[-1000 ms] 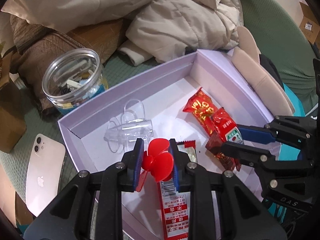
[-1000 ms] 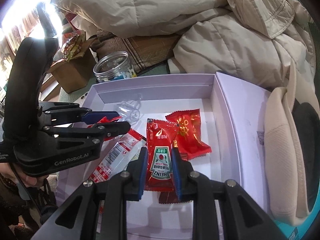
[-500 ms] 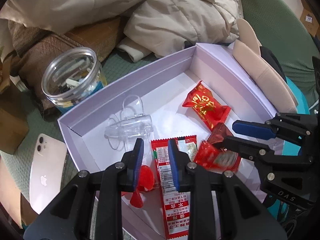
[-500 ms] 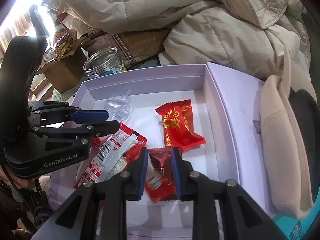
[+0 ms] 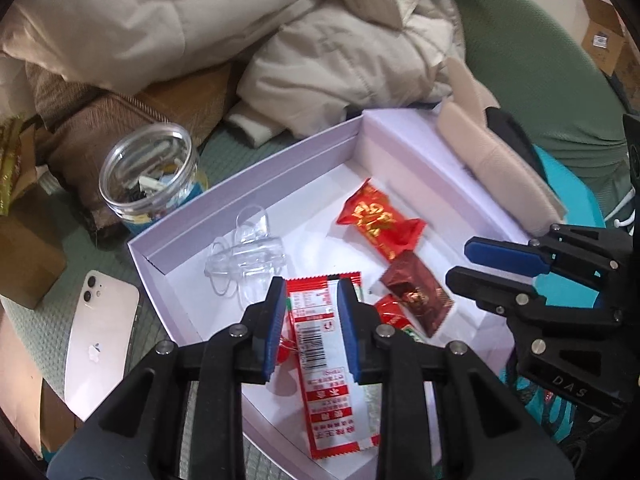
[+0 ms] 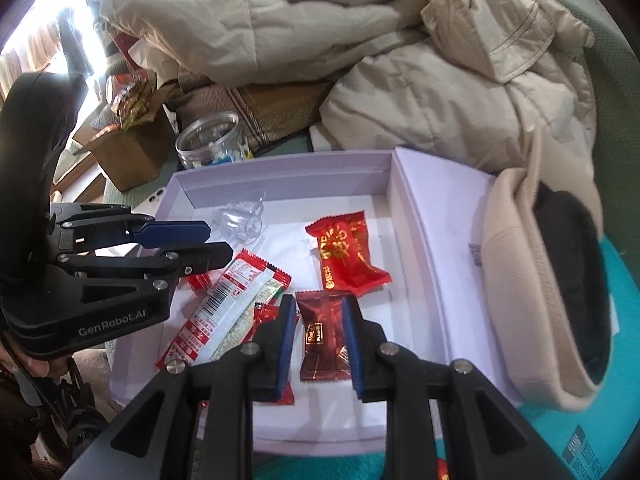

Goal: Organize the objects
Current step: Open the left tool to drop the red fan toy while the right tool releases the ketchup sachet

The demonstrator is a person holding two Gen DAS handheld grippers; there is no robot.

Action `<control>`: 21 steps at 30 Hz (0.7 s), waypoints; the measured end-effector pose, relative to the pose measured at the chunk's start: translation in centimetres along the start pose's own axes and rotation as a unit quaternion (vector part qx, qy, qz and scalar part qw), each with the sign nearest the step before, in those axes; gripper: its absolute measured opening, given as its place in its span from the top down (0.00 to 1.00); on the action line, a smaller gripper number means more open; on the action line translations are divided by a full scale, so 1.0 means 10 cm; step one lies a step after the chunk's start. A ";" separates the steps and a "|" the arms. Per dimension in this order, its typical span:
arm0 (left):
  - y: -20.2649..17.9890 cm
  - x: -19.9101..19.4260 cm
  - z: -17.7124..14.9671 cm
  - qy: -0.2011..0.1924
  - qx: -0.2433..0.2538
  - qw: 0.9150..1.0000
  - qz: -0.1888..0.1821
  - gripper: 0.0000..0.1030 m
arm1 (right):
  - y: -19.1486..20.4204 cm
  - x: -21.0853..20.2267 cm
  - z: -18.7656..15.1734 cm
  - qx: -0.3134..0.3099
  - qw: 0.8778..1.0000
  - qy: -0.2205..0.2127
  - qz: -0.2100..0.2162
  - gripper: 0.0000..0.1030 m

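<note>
Right wrist: box wall (sweets near)

From my left camera, the box sits centre. In it, a long packet lies at six o'clock, a candy at two, a smaller wrapper between them, a plastic piece at ten. Outside, a jar at ten, a phone at eight, a coat at twelve.
</note>
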State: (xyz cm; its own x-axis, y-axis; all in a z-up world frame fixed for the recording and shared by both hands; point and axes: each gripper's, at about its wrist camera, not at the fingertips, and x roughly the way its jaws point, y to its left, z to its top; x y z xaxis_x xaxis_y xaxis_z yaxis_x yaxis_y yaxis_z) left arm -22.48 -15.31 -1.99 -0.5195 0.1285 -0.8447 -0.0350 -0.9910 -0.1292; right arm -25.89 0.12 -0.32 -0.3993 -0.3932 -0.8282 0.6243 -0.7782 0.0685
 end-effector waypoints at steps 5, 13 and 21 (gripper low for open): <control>-0.05 -0.17 0.01 -0.010 -0.003 1.000 0.006 0.71 | 0.01 -0.21 0.00 0.002 1.000 -0.014 -0.023 0.78; -0.11 -0.58 -0.02 -0.054 -0.011 0.998 0.027 0.47 | 0.06 -0.56 -0.04 0.000 0.999 -0.040 -0.033 0.56; -0.20 -0.90 -0.10 -0.080 -0.004 0.995 0.050 0.32 | 0.15 -0.85 -0.08 -0.006 0.997 -0.066 -0.040 0.41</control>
State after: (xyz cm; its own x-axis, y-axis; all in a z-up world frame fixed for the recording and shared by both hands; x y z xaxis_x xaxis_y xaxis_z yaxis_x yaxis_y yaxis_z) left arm -16.87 -14.47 5.35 -0.6499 0.0207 -0.7597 0.0309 -0.9981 -0.0536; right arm -21.01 2.63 6.35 -0.5324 -0.3926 -0.7499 0.5954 -0.8034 -0.0021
